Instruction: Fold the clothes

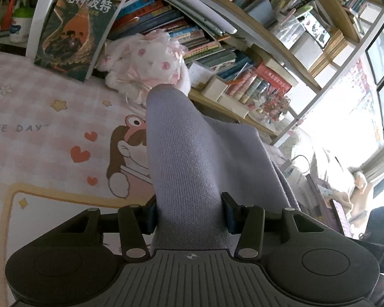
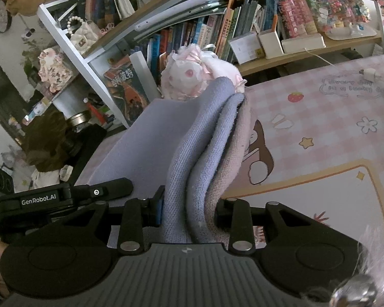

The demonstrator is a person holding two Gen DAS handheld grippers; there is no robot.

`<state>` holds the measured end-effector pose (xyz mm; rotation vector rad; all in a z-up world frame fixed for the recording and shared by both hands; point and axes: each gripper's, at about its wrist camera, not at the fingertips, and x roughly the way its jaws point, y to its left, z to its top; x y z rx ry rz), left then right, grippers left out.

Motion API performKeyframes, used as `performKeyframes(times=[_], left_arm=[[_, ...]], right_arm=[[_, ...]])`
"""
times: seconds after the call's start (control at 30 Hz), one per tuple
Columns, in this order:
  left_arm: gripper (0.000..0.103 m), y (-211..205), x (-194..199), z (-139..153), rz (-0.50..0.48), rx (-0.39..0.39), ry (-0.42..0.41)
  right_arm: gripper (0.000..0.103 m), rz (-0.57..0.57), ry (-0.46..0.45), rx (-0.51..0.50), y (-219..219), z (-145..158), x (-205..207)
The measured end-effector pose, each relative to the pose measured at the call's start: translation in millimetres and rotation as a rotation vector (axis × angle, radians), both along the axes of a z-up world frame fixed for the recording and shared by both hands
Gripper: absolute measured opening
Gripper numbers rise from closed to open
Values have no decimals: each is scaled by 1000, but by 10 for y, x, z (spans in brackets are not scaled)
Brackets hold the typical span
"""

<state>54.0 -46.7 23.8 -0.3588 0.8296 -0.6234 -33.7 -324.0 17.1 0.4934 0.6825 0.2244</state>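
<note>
A lavender knit garment [image 1: 189, 153] runs forward from my left gripper [image 1: 190, 212], which is shut on a thick fold of it, held above the pink checked mat [image 1: 51, 128]. In the right wrist view the same garment [image 2: 199, 148] shows as several stacked layers with a pinkish inner side. My right gripper [image 2: 189, 212] is shut on those layers. The other gripper's black body [image 2: 64, 197] shows at the left of that view, close beside the cloth. The garment's far end hangs near a plush toy.
A white and pink plush toy [image 1: 146, 61] [image 2: 192, 79] sits at the back of the mat. A leaning book [image 1: 79, 25] and bookshelves [image 2: 217, 25] stand behind it. A charger and cable [image 2: 368, 73] lie at the right. A cup [image 1: 19, 25] stands far left.
</note>
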Motion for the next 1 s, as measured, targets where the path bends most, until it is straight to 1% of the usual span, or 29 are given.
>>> performKeyframes(times=[0.27,0.53,0.8,1.0], left_arm=[[47,437,171,-9,-44,-20,5],[47,946,345,-62,-51,-37,14],[47,1353,636,-174,-10,-45,29],[47,1447,988,-303,11,-46,37]], right_arm=[[30,-43,1,-23,528,59,41],[30,-56,4,-38,1057,67,183],[30,-19,11,-43,1500,11,533],[30,20,11,-63,1660,-57,952]])
